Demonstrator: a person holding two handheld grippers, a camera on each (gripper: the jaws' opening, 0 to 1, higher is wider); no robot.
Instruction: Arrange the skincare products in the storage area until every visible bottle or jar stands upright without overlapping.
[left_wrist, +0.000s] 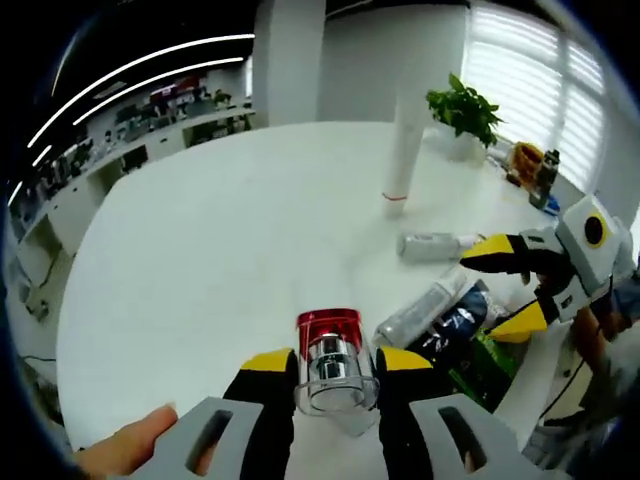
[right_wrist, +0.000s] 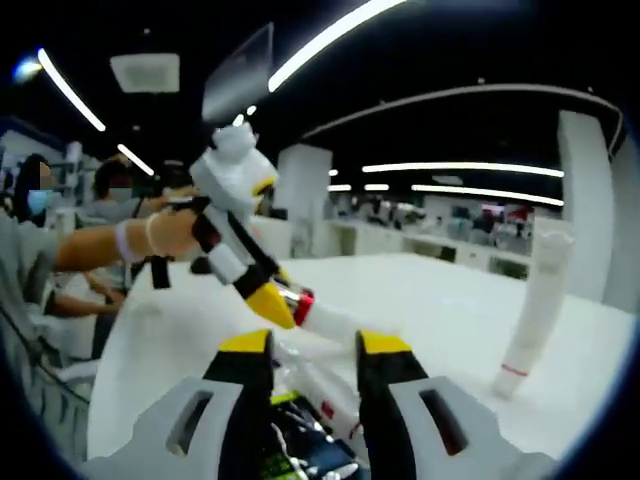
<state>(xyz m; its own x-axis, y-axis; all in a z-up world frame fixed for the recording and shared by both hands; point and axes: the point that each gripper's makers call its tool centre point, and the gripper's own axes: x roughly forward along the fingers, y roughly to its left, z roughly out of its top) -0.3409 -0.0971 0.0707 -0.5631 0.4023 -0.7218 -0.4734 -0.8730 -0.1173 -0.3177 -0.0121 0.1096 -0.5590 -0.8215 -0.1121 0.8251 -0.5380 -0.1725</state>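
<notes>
L gripper (left_wrist: 335, 365) pinches the red-capped bottle (left_wrist: 333, 365) above the worktop (left_wrist: 220, 250). Lower it base-first, clear of the upright white tube (left_wrist: 403, 150), then release. R gripper (right_wrist: 312, 350) is spread, empty, over the lying bottles (left_wrist: 430, 305).

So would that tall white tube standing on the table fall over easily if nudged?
Probably: the white tube is tall and slim, standing on a narrow cap end, so a push high up would likely tip it. Lying down, its round body may roll on the smooth table.
</notes>
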